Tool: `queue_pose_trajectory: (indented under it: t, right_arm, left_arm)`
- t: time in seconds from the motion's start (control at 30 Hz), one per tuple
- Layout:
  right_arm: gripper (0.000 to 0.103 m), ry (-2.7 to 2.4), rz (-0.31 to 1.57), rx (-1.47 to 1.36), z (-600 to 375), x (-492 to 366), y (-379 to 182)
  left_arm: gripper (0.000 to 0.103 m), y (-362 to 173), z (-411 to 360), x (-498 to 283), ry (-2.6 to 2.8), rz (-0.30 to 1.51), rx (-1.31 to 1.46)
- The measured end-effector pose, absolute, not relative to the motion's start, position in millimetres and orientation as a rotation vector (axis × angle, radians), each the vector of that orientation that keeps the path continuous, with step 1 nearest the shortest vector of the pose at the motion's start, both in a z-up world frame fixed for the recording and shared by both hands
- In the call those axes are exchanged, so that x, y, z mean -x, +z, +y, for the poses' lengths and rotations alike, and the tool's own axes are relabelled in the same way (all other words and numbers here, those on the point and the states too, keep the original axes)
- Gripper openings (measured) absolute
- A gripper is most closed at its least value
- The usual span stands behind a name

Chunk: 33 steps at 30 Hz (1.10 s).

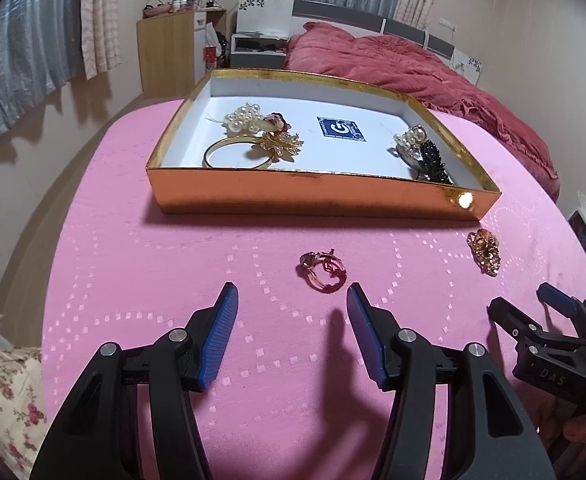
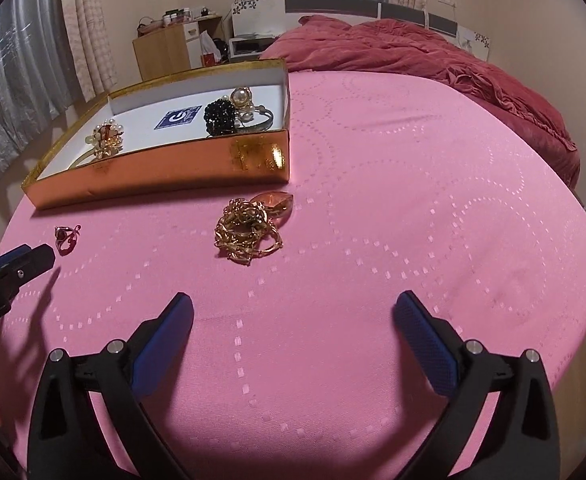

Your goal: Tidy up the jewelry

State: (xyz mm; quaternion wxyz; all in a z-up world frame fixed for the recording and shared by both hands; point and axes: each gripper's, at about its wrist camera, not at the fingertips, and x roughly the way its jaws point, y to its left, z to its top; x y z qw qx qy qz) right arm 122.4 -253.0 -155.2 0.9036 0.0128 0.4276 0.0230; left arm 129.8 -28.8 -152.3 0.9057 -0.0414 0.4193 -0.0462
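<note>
A gold-walled box (image 1: 317, 196) with a white floor sits on the pink cloth; it also shows in the right wrist view (image 2: 165, 178). Inside lie a gold bangle (image 1: 217, 151), pearl and flower pieces (image 1: 249, 118), a black beaded piece (image 1: 433, 158) and a pearl piece (image 1: 411, 138). A rose-gold ring (image 1: 323, 270) lies on the cloth just ahead of my open, empty left gripper (image 1: 293, 300); it also shows in the right wrist view (image 2: 65, 237). A gold chain with an amber stone (image 2: 253, 226) lies ahead of my open, empty right gripper (image 2: 293, 308); it also shows in the left wrist view (image 1: 484, 251).
The pink cloth (image 2: 413, 200) covers a rounded table. A bed with a red quilt (image 1: 413, 68) stands behind, with a wooden cabinet (image 1: 169, 56) and curtains at the back left. A floral cushion (image 1: 5, 392) sits at the left edge.
</note>
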Motion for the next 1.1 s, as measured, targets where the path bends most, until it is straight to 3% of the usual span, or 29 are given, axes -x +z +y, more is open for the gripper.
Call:
queue_pose_trajectory:
  t: [0.03,0.43,0.53,0.77,0.83,0.93,1.0,1.1]
  right_arm:
    - [0.0,0.047,0.876,-0.026,-252.8,-122.5,-155.7]
    - [0.0,0.071,0.877,-0.01,-252.8,-123.0,-156.2]
    - [0.0,0.071,0.876,-0.011,-252.7,-123.1,-156.2]
    - [0.0,0.071,0.876,-0.011,-252.8,-123.3,-156.3]
    - [0.0,0.071,0.877,-0.011,-252.7,-123.1,-156.3]
    - [0.0,0.071,0.876,-0.011,-252.7,-123.0,-156.4]
    - [0.0,0.071,0.877,-0.011,-252.8,-123.1,-156.4]
    - [0.0,0.073,0.877,-0.011,-252.7,-123.1,-156.4]
  left_arm:
    - [0.055,-151.8,-29.9,-130.4,-0.095,0.861,0.083]
    - [0.055,-153.3,-39.2,-141.4,-0.112,0.88,0.079]
    - [0.049,-153.4,-42.5,-144.6,-0.111,0.88,0.065]
    - [0.049,-153.3,-48.1,-152.6,-0.097,0.889,0.043]
    - [0.039,-153.8,-50.1,-155.2,-0.094,0.889,0.034]
    - [0.038,-154.9,-54.2,-155.6,-0.081,0.886,0.002]
    - [0.028,-154.9,-55.9,-155.1,-0.07,0.886,-0.014]
    - [0.027,-154.7,-53.2,-154.7,-0.073,0.884,0.002]
